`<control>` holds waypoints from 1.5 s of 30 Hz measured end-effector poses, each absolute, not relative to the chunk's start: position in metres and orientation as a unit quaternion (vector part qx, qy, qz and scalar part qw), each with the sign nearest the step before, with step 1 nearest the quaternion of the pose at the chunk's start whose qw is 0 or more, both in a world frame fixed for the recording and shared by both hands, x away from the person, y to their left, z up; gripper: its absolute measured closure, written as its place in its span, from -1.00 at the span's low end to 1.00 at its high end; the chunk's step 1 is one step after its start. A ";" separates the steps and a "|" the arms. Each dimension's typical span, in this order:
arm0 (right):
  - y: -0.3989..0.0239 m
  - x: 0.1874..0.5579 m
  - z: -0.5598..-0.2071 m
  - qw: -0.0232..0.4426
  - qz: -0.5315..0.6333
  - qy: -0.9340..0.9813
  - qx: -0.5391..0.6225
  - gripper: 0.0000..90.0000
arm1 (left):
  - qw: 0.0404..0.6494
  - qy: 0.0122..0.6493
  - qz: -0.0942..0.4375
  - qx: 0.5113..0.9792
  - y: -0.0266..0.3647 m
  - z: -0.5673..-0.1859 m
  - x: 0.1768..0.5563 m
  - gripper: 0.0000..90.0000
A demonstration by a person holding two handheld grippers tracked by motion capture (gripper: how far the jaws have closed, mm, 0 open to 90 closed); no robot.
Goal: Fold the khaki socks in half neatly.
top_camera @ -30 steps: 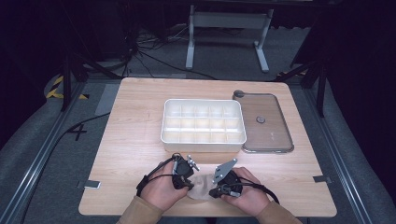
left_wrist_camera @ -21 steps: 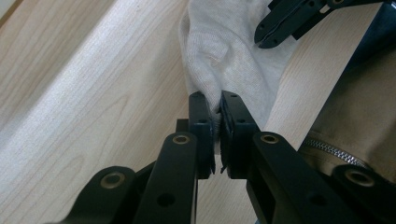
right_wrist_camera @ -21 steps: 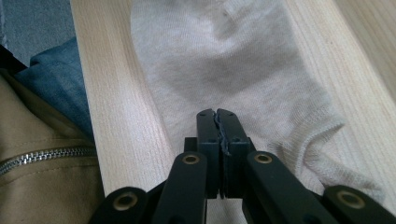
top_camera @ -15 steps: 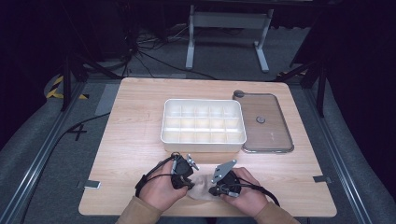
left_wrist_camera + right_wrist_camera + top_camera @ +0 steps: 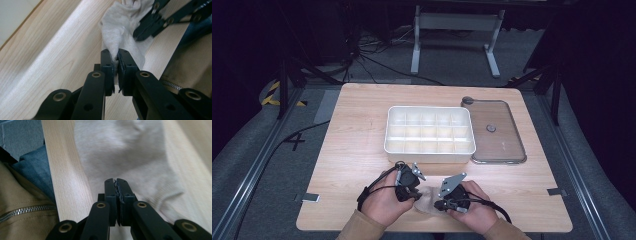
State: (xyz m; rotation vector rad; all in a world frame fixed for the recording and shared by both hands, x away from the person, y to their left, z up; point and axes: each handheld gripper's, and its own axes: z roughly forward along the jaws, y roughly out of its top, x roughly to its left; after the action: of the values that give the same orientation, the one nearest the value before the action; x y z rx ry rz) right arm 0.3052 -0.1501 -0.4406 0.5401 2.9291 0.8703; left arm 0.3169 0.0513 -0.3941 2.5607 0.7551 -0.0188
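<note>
cloth [image 5: 426, 201] between both: left hand-held gripper [image 5: 117, 56] pinches fold, right hand-held gripper [image 5: 116, 183] clenched on edge.

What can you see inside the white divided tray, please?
The white tray shows only bare, empty compartments; its near wall hides part of the front row's floors.

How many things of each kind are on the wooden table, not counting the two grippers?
White compartment tray: 1
Clear lid: 1
Pale cloth: 1
Total: 3
</note>
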 end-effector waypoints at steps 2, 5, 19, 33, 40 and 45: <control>-0.157 0.307 -0.434 0.024 0.284 0.941 0.182 0.98 | 0.228 0.275 -0.010 0.934 0.053 -0.393 0.318 0.86; -0.172 0.311 -0.426 0.030 0.283 0.938 0.200 0.99 | 0.224 0.282 -0.011 0.933 0.057 -0.392 0.320 0.86; -0.188 0.316 -0.438 0.022 0.258 0.937 0.234 0.99 | 0.209 0.291 -0.016 0.933 0.061 -0.387 0.321 0.86; -0.177 0.311 -0.442 0.012 0.275 0.938 0.210 0.99 | 0.244 0.285 -0.009 0.927 0.053 -0.385 0.320 0.86; -0.172 0.308 -0.443 0.011 0.278 0.938 0.205 0.99 | 0.248 0.274 -0.010 0.929 0.046 -0.385 0.317 0.86; -0.169 0.307 -0.443 0.008 0.282 0.938 0.202 0.99 | 0.250 0.264 -0.016 0.932 0.036 -0.388 0.314 0.86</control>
State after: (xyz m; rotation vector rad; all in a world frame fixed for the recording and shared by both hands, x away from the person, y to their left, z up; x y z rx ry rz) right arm 0.3068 -0.1695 -0.4435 0.6312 2.9320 0.8822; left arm 0.3138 0.0360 -0.3882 2.5366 0.7180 -0.0425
